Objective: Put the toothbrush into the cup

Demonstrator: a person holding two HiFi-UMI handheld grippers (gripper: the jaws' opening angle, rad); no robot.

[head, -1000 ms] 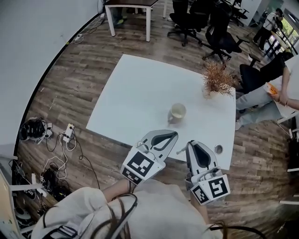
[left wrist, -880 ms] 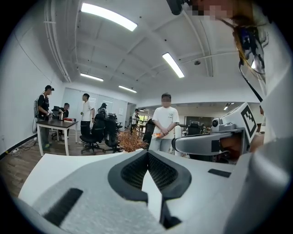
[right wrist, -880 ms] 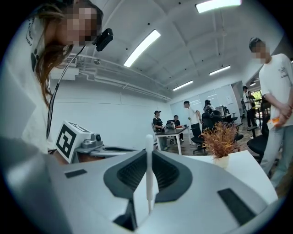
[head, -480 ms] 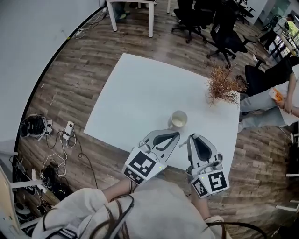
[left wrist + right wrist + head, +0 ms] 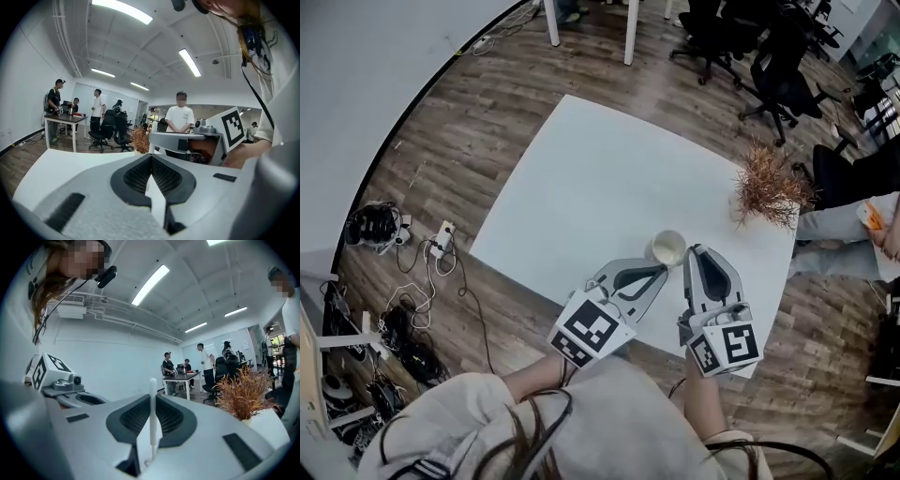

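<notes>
Right gripper view: the right gripper (image 5: pixel 153 399) has its jaws pressed onto the toothbrush (image 5: pixel 153 423). The toothbrush is a thin white stick standing upright between the pads, with its rounded end just above the jaw tips. Which end carries the bristles cannot be told here. A dried plant (image 5: pixel 243 397) stands to the right.

Left gripper view: the left gripper (image 5: pixel 151 161) has its jaws pressed together with nothing between them. The other gripper's marker cube shows close by on the right.

Head view: the cup (image 5: pixel 667 247) is pale and sits mouth up on the white table (image 5: pixel 581 178), towards the near right edge. The right gripper's tips are just beside the cup's right rim. The left gripper's tips are near its lower left.

Handling, as a judgement:
- **Toothbrush:** probably light, stiff, smooth plastic. It is slender enough to pivot or slip in the pads if it knocks the rim. A hold along the handle suits it, leaving one end free to lead into the cup.
- **Cup:** looks light and could tip if struck.

Differences between views:
- **Right gripper view:** the only one that shows the toothbrush and the grip on it. From above, the toothbrush is too thin to make out.
- **Head view:** the only one that shows the cup and how near the tips are to it. Neither gripper view shows the cup.
</notes>
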